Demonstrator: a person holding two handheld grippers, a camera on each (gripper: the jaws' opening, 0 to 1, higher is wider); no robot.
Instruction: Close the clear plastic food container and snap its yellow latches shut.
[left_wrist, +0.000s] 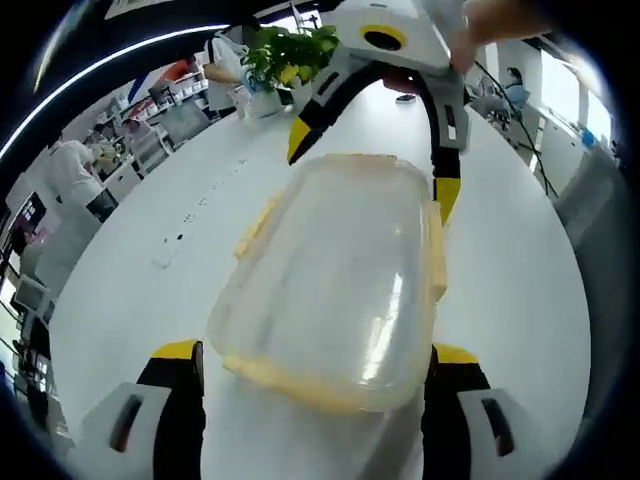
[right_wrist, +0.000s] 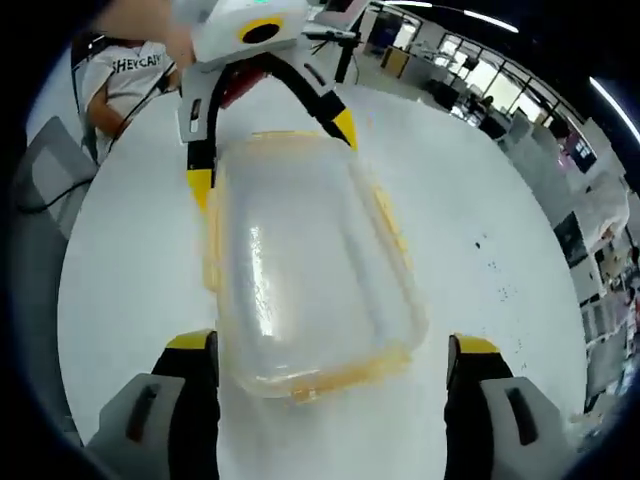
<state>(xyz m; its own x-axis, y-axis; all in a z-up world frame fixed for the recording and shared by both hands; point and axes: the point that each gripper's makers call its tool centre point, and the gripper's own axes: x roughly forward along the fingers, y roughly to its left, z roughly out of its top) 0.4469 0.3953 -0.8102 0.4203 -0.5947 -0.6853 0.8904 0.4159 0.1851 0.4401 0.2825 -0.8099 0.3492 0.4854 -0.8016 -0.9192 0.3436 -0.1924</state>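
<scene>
Lying flat on a white bench (left_wrist: 130, 300), a clear plastic food container (left_wrist: 335, 280) sits between two pairs of tongs that face each other across it. In the left gripper view, the container is a rounded rectangle with a cloudy, see-through lid resting on top and pale yellow latches (left_wrist: 255, 228) along its edges. The left tongs (left_wrist: 315, 365) rise from the bottom, released, their black and yellow tips spread either side of the container's near end. The right tongs (left_wrist: 370, 170) reach in from the far side, also spread wide around the far end. A green potted plant (left_wrist: 290, 52) stands farther back on the bench.

In the right gripper view, the same container (right_wrist: 305, 270) lies lengthwise, light glinting off its lid, a yellow latch (right_wrist: 330, 375) along the near short edge. The right tongs (right_wrist: 330, 365) stand released, tips wide apart beside the near end. The left tongs (right_wrist: 270, 150) straddle the far end.
</scene>
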